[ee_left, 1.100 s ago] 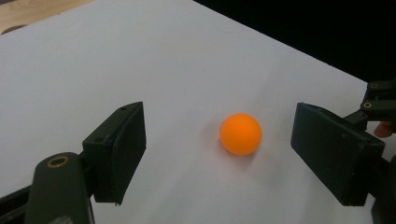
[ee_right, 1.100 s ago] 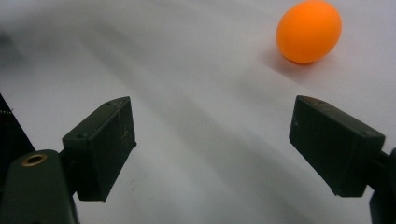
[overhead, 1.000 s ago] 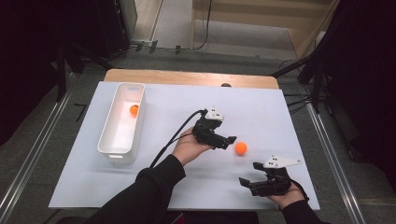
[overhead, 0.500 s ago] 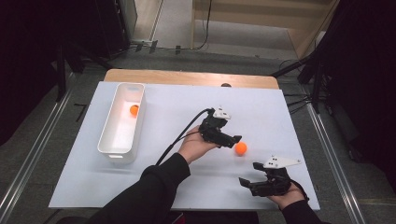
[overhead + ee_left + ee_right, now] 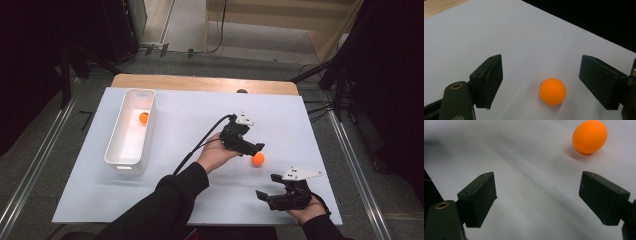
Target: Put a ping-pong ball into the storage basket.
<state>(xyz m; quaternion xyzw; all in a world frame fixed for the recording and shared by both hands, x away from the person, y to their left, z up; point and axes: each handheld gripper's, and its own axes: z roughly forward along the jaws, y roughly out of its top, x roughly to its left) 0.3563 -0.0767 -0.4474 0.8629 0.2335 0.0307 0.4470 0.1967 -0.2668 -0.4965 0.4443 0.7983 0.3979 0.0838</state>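
An orange ball lies on the white table sheet, right of centre. My left gripper hovers just over it, jaws open; in the left gripper view the orange ball sits between the two black fingers with gaps on both sides. My right gripper rests open near the front edge, jaws pointing left; in the right gripper view the orange ball lies beyond its right finger. A second orange ball lies inside the white bin.
The white bin stands lengthwise at the sheet's left side. A black cable trails from the left gripper toward the person's sleeve. A wooden strip borders the sheet's far edge. Metal rails run along both sides of the table.
My left gripper has moved right, closing in on the orange ball, which now sits between its jaws. The right gripper has stayed put.
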